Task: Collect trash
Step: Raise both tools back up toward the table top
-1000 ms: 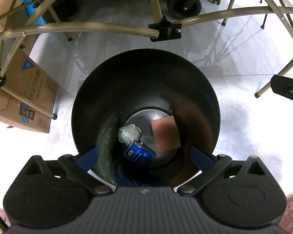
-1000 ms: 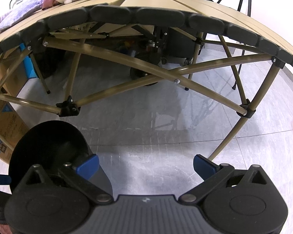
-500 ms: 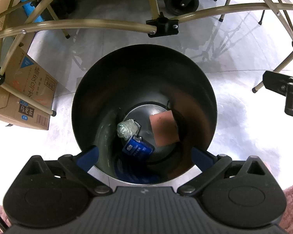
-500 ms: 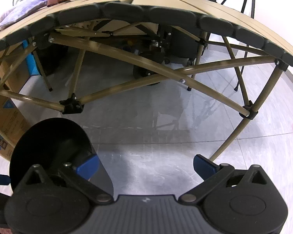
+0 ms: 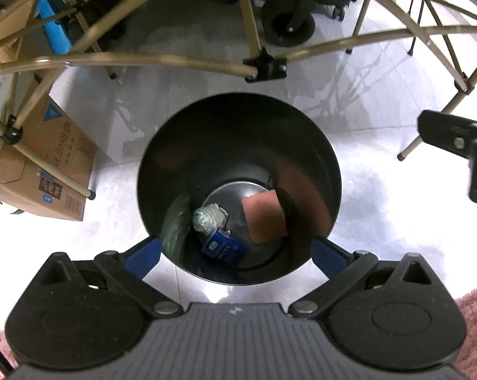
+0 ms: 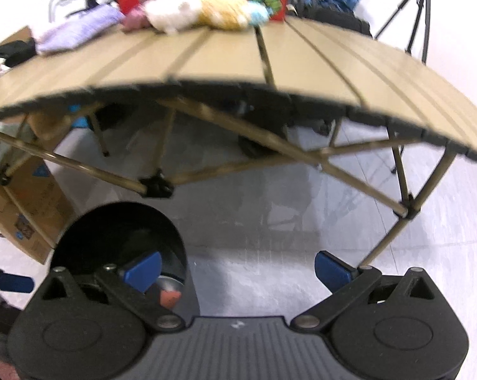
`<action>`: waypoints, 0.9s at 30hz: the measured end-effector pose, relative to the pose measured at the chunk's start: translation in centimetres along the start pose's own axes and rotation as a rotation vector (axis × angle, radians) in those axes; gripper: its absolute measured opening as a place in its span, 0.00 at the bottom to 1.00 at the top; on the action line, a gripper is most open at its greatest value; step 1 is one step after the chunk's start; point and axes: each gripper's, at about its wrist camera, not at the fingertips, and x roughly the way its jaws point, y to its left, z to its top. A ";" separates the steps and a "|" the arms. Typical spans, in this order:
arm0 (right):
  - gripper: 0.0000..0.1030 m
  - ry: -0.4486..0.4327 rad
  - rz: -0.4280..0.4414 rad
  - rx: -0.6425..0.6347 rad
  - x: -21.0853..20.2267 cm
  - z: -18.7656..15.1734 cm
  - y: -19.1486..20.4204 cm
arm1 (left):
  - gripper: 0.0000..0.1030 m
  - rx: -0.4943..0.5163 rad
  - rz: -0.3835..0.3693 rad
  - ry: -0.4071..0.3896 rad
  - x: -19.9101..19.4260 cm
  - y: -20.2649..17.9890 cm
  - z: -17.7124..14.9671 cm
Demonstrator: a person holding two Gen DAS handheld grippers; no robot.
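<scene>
Left wrist view, going left to right: a cardboard box (image 5: 45, 171) sits on the floor at the left edge, partly under the table legs (image 5: 162, 63). Dead center is the black bin (image 5: 238, 186), and the camera looks straight down into it. At the bottom there's a crumpled clear wrapper (image 5: 208, 217) on the left, a blue packet (image 5: 224, 247) just below and touching it, and a flat brown square (image 5: 263, 218) leaning toward the right wall. So some trash is already in. The left gripper (image 5: 238, 253) hangs right over the near rim with its jaws spread wide, one blue finger on each side of the bin, and nothing between them.

Right wrist view: the same bin (image 6: 118, 237) shows at lower left, with the folding table (image 6: 238, 76) arching across the top half. Soft toys and cloth (image 6: 190, 15) are piled along its far edge. The right gripper (image 6: 238, 269) is also wide open and empty, aimed out at the table edge and bare floor, with the bin off to its left.

What matters for the next move: I can't spot any loose trash on the floor or the near tabletop here, so whichever hand goes next has to look toward the table. My guess is the right hand is better placed, since it already faces that way, while the left one is parked above the bin.
</scene>
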 end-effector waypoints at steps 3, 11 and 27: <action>1.00 -0.039 0.019 -0.014 -1.5 0.3 0.4 | 1.00 -0.011 0.005 -0.041 -1.0 0.5 -0.1; 1.00 -0.154 0.090 -0.020 -5.4 1.3 0.7 | 1.00 -0.055 0.027 -0.153 -3.4 2.2 -0.3; 1.00 -0.427 0.151 0.025 -10.3 3.6 -0.1 | 1.00 -0.139 0.057 -0.499 -11.2 3.9 -1.0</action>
